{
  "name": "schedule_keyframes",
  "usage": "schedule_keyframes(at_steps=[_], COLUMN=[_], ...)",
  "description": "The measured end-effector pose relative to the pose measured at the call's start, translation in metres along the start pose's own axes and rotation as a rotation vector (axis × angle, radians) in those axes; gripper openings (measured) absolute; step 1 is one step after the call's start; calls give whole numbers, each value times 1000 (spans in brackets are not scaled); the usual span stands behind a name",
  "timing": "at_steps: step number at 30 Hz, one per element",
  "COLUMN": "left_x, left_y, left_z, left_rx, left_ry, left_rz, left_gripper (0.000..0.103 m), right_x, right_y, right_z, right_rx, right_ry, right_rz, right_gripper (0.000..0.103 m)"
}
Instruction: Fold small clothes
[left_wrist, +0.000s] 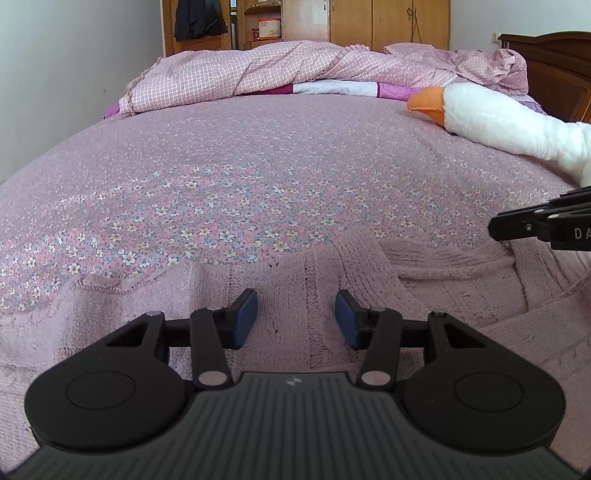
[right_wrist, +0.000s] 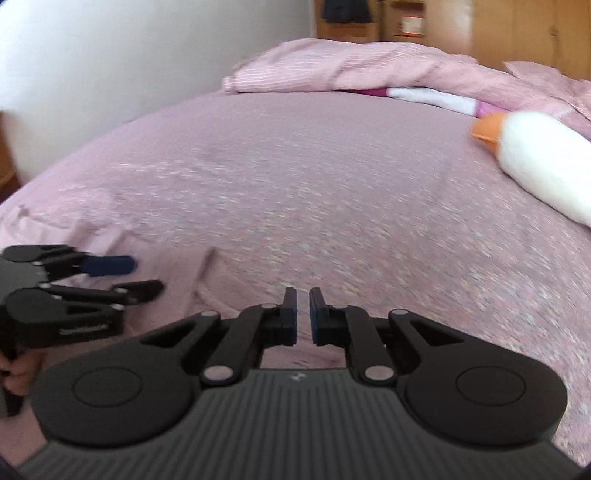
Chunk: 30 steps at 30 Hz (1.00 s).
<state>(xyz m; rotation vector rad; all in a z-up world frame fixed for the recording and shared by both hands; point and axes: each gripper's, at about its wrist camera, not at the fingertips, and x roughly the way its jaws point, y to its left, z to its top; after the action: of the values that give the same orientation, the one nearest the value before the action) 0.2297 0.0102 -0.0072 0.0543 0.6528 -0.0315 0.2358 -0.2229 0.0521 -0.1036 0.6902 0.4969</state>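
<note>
- Nearest to me in the left wrist view, my left gripper has its tongs spread about halfway, the blue pads standing apart with nothing caught between them.
- Directly under and ahead of those pads lies the pink knitted sweater, spread on the near edge of the bed; a ribbed band of it runs up between the two fingers, and the pads look to sit on or just above the knit, I cannot tell which.
- To the right of that view my right gripper pokes in from the edge, above the sweater's right part.
- In the right wrist view, which is blurred, my right gripper has its tongs pressed almost together, only a thin slit between the pads; I see no cloth pinched in them.
- In that same view the left gripper sits at the lower left with its fingers apart, and a hand holds its grip below.
- Further out stretches the pink flowered bedsheet, covering the whole mattress.
- On the right of it lies a white plush goose with an orange beak, well apart from the sweater.
- Beyond, a crumpled pink checked duvet lies across the far end of the bed.
- Behind it stand a wooden wardrobe and a dark headboard at the right.
</note>
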Motion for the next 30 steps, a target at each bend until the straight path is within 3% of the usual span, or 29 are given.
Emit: schedule_keyframes(at_steps=[5,9,12,14,16,20,23,25,30], left_x=[0,0,-4,-5,-1,17,21,21,12], left_y=[0,-1,-2,-6,-11,-15,-15,-14,-7], left_z=[3,7,10,13,17,22,23,23,21], left_rx=[-12,-31,-39,-17,4,3,4,-1,-15], left_ry=[5,7,-9,-22,-22,10,5,5,4], left_rz=[2,-1,-29,-30,-16,-1,9,8,-8], left_gripper=[55,55,55,55,55,56,56,56,56], right_x=[11,26,26,18,12,19,40,49,40], right_y=[-3,7,10,14,22,35,46,48,43], right_z=[-9,-16,-11,-9,-6,-5,-7,-8,-2], right_rx=[2,-106,-68,-44,-17,24,15,13,111], right_ry=[51,62,56,23,-5,12,43,14,-28], right_rz=[1,-139,-182,-149,-62,64,19,-32,-53], right_gripper=[11,6,8,11,11,11,6,6,11])
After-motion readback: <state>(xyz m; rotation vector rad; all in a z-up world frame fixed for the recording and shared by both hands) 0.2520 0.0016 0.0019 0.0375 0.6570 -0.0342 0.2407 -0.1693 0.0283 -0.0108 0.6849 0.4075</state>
